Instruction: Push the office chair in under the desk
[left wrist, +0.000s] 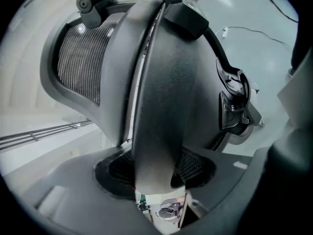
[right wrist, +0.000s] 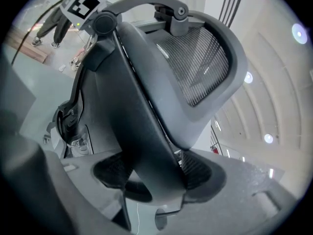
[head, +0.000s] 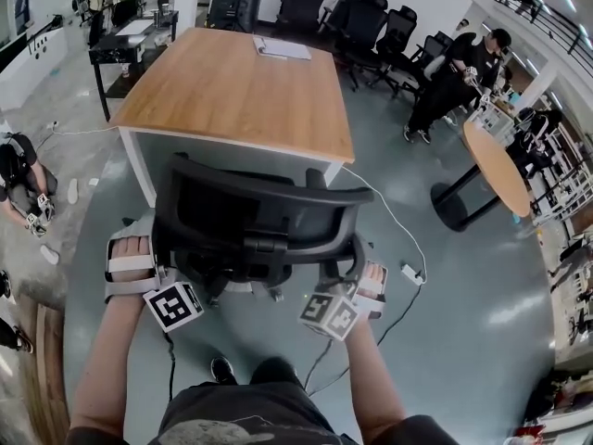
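Your left claw [left wrist: 155,177] is clenched on the left edge of the chair [head: 250,216] back, with the frame running up between its pads. Make that grip firm, because a slack hold there would likely let the back swivel instead of rolling the whole chair. The chair stands on the floor [head: 445,286] just in front of the table [head: 232,91], back toward you and seat facing the opening. From the head view it looks not yet tucked in. Push level and forward with both arms together, so the base [head: 218,286] rolls and the back does not tip. Aim the seat between the table's white side panels [head: 137,170]. The chair seems to sit a little right of centre, so ease it left as it goes in. Your right claw [right wrist: 154,180] is likewise clenched on the right edge of the back, and it should match the left's pace so the chair tracks straight. Further right, a cable [head: 394,221] trails across the floor from the table's corner, near the base. A wheel could catch it, so go slowly and stop once the back comes close to the table edge.
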Demonstrator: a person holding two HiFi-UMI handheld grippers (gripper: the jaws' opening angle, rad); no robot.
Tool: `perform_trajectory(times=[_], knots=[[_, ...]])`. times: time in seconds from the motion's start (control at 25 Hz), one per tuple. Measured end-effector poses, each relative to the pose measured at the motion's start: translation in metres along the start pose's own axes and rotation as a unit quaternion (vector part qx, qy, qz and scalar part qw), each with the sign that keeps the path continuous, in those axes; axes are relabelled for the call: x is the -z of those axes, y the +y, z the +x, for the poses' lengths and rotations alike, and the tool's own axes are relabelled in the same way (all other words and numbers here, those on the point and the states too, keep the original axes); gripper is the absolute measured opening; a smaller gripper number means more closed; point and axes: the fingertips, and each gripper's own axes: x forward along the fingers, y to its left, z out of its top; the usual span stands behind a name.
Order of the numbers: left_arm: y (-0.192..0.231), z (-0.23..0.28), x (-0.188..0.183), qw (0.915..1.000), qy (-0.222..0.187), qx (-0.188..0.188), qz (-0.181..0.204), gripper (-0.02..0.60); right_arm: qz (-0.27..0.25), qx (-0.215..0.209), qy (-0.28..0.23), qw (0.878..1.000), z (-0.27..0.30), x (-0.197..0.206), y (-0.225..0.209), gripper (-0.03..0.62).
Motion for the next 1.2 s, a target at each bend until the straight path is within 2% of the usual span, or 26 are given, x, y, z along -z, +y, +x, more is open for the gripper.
perform_trajectory(times=[0.28, 0.48, 0.64, 1.2], knots=[[-0.001, 0.015, 0.002, 0.9998, 0.014, 0.003, -0.011, 0.250, -0.019, 0.001, -0.008, 1.000, 0.008, 0.001, 0.009, 0.276], [0.024, 0.053, -0.006, 0.9998, 0.018, 0.004, -0.009, 0.250, -0.010, -0.002, -0.006, 1.000, 0.054, -0.017, -0.012, 0.276], [0.027, 0.075, -0.009, 0.9995, 0.029, -0.002, -0.013, 0.251, -0.018, -0.011, -0.012, 1.000, 0.085, -0.017, -0.009, 0.276], [0.054, 0.174, -0.009, 0.9982, 0.053, 0.001, -0.029, 0.252, -0.023, -0.014, -0.034, 0.999, 0.176, -0.057, -0.020, 0.276]])
